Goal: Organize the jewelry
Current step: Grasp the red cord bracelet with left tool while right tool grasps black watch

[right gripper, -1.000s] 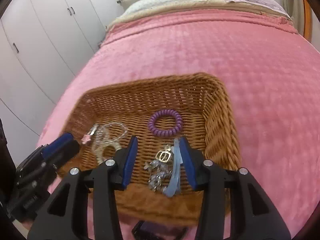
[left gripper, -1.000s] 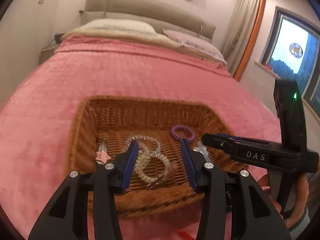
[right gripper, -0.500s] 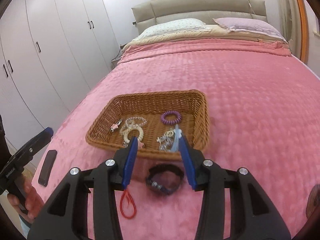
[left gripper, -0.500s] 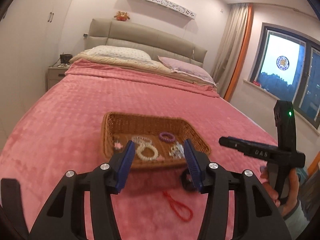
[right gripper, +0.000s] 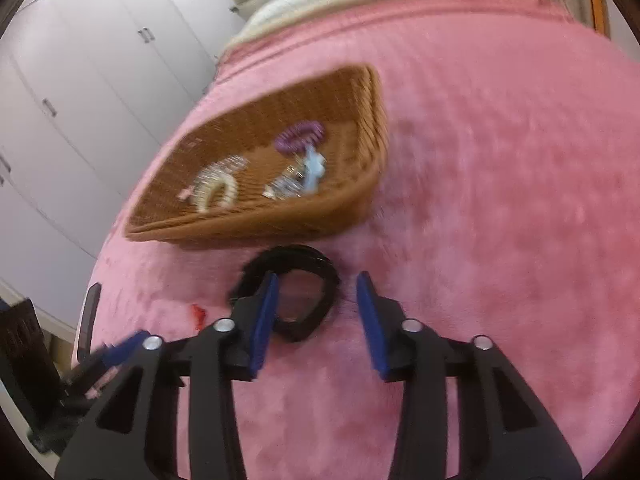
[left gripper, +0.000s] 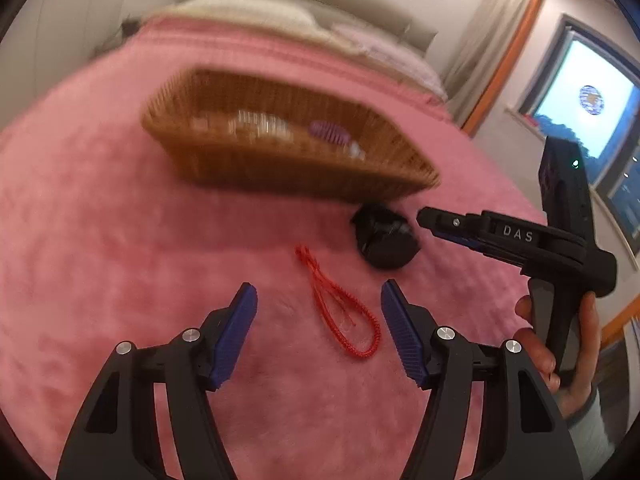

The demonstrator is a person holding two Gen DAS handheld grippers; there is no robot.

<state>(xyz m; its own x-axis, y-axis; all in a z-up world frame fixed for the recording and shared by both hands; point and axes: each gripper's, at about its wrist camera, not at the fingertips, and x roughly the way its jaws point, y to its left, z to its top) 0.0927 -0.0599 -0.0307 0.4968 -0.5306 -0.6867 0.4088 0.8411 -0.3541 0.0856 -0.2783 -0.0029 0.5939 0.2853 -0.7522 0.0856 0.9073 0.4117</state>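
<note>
A wicker basket [left gripper: 304,176] [right gripper: 256,228] on the pink bedspread holds a purple coil tie [right gripper: 300,136], a cream bracelet [right gripper: 216,194] and silver and blue pieces [right gripper: 304,176]. A red cord loop [left gripper: 340,308] lies on the spread in front of it, between the fingers of my open left gripper [left gripper: 318,308]. A black bracelet [left gripper: 384,236] [right gripper: 304,292] lies to the right of the cord. My open right gripper [right gripper: 316,300] hovers over it, left finger across its ring. The right gripper also shows in the left wrist view [left gripper: 520,240].
The pink bedspread [right gripper: 500,200] stretches all around, with pillows and headboard at the far end. White wardrobes [right gripper: 80,100] stand to the left, a window [left gripper: 592,112] to the right. A dark flat object [right gripper: 88,320] lies at the bed's left edge.
Both grippers pulled back from over the basket, then dropped low toward the spread in front of it: the left to the red cord, the right to the black bracelet. Both stayed open.
</note>
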